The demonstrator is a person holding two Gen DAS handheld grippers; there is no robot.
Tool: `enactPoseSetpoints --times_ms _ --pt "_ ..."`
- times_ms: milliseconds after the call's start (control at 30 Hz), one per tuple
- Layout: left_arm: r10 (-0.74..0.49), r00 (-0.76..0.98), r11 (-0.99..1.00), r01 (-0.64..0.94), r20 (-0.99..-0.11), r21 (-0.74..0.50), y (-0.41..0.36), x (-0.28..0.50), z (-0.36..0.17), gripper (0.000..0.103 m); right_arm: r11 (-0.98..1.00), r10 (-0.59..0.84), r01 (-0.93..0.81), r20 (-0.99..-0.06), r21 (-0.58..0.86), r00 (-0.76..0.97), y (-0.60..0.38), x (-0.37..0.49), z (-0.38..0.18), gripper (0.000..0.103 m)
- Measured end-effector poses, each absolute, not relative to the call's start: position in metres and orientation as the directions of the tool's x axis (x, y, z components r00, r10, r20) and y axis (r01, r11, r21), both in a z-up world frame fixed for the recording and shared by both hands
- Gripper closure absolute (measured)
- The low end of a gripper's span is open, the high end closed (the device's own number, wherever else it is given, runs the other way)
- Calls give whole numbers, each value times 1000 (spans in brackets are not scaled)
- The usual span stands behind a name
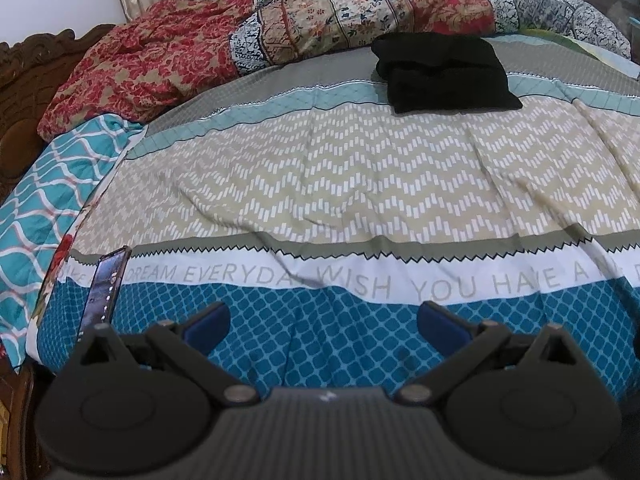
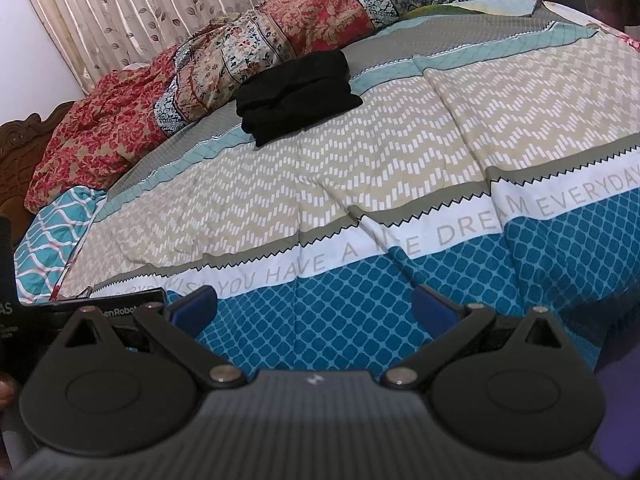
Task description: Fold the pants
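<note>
Black pants (image 1: 444, 72) lie folded into a compact stack on the far part of the bed, on the grey and teal bands of the patterned bedspread (image 1: 360, 184). They also show in the right wrist view (image 2: 296, 96), far and left of centre. My left gripper (image 1: 324, 320) is open and empty, held over the blue near edge of the bed, far from the pants. My right gripper (image 2: 314, 306) is open and empty too, over the same blue edge.
A phone (image 1: 106, 284) leans upright at the near left of the bed. Crumpled red and patterned quilts (image 1: 248, 40) pile along the far side. A wooden headboard (image 1: 24, 80) stands left. A black box (image 2: 112, 304) sits at the near left.
</note>
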State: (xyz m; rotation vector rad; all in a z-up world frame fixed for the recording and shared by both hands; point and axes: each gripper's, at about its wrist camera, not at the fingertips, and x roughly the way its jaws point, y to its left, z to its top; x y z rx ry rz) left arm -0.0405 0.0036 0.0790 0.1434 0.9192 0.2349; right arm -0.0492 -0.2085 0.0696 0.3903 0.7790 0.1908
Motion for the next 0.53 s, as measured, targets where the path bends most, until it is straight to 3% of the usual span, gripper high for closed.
enactPoseSetpoints --times_ms 533 --pt "224 579 974 -107 -784 200 1 -40 75 0 913 308 -23 -649 408 696 -209 -49 66 0"
